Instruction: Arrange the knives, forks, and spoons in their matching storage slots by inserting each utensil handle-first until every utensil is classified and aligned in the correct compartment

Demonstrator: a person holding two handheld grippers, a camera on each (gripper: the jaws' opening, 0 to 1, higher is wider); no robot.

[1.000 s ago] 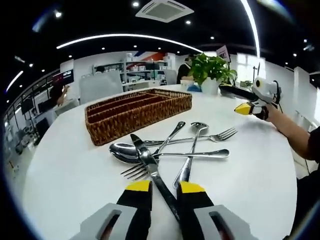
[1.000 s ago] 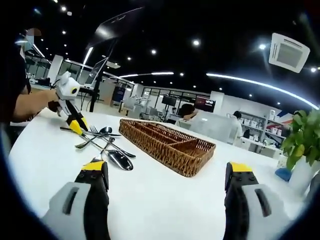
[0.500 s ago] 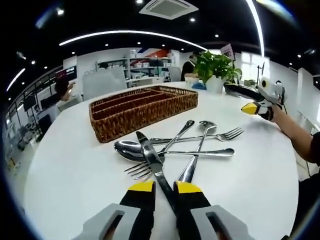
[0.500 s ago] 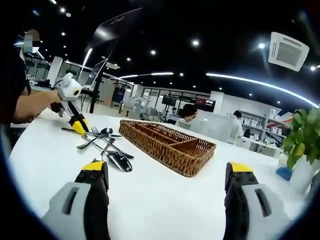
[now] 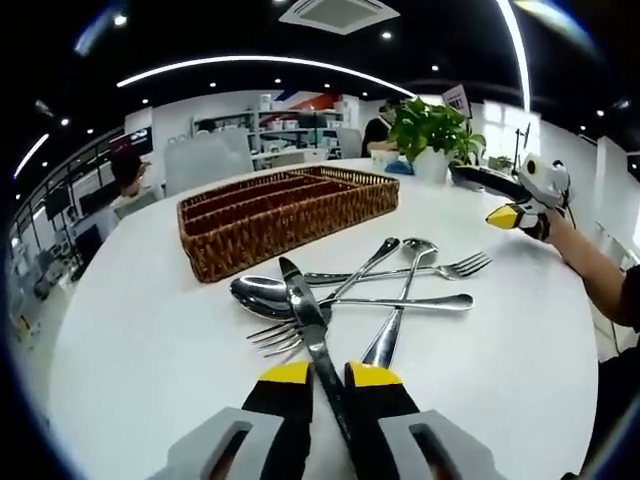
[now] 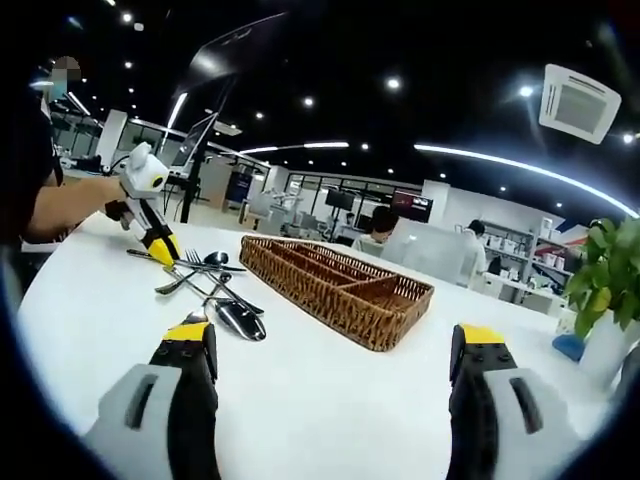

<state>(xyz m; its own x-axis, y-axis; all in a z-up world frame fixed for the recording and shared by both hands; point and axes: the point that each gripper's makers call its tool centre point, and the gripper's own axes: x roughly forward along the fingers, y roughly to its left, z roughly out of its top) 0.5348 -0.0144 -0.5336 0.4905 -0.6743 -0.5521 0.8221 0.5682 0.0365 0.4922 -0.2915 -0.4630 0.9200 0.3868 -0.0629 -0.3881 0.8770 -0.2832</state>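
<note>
Cutlery: a loose crossed heap of polished steel pieces on the round white counter [image 5: 130, 340], none yet in the brown woven wicker tray [image 5: 290, 210].

Left hand-held gripper [image 5: 327, 374]: jaws narrow, closed around the handle of the steel table knife [image 5: 305, 320], blade running toward 12 o'clock over the heap. Beyond the tips lie a large steel spoon [image 5: 265, 295], a steel fork [image 5: 280, 338] with tines toward 7 o'clock, and a second fork [image 5: 455, 268] at 2 o'clock.

Right hand-held gripper [image 6: 332, 345]: jaws wide, holding nothing, above bare counter; tray at 12 o'clock, heap at 10 o'clock.

Risk (judgement): knife crosses other pieces, so lifting may drag or scatter them. A thin handle could pivot in the grip and miss its slot.
</note>
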